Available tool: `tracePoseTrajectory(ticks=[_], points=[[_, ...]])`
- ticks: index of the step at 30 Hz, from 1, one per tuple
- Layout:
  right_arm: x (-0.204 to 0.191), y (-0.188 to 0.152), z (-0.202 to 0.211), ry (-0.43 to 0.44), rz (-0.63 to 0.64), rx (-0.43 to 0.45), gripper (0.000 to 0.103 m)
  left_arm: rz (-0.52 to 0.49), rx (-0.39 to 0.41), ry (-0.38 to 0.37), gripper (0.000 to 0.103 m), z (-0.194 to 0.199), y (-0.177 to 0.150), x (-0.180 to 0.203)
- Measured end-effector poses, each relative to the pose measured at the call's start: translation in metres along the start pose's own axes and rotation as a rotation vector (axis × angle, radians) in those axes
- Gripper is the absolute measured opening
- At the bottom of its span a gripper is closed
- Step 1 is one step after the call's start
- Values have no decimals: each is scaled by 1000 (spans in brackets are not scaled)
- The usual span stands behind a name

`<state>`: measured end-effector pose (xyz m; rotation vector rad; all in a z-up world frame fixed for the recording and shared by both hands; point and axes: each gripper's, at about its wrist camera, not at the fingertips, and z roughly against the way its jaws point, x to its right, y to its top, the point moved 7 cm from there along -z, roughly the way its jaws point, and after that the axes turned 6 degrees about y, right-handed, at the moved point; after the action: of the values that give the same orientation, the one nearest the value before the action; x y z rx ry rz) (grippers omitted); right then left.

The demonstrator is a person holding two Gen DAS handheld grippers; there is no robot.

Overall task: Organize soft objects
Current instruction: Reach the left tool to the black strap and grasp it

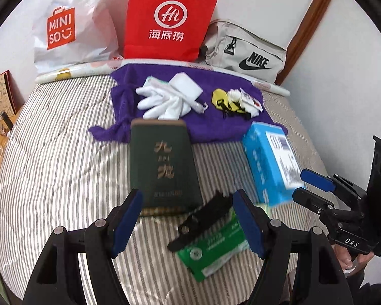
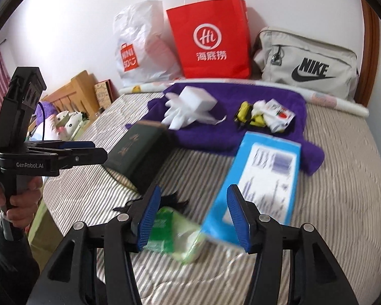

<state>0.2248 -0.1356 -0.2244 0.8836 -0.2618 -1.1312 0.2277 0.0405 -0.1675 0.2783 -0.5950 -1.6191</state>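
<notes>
Honestly, with both the left claw (image 1: 188,226) and right claw (image 2: 195,218) gaping empty above the bed's (image 1: 63,167) near edge, either may nudge the green tissue pack (image 1: 216,249) off.

A purple towel (image 1: 149,94) lies crumpled at the far side of the striped bed (image 1: 50,165). On it rest white gloves (image 1: 162,101) at left and a small yellow-and-white bundle (image 1: 231,101) at right, apart from each other.
</notes>
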Motion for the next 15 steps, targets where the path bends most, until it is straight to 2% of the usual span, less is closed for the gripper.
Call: tracePoseTrajectory(ticks=[9, 15], points=[[-17, -35, -8, 4, 7, -43, 54, -8, -19, -12, 70, -20, -40, -3], [-23, -57, -19, 6, 35, -78, 54, -95, -34, 26, 65, -43, -53, 9]])
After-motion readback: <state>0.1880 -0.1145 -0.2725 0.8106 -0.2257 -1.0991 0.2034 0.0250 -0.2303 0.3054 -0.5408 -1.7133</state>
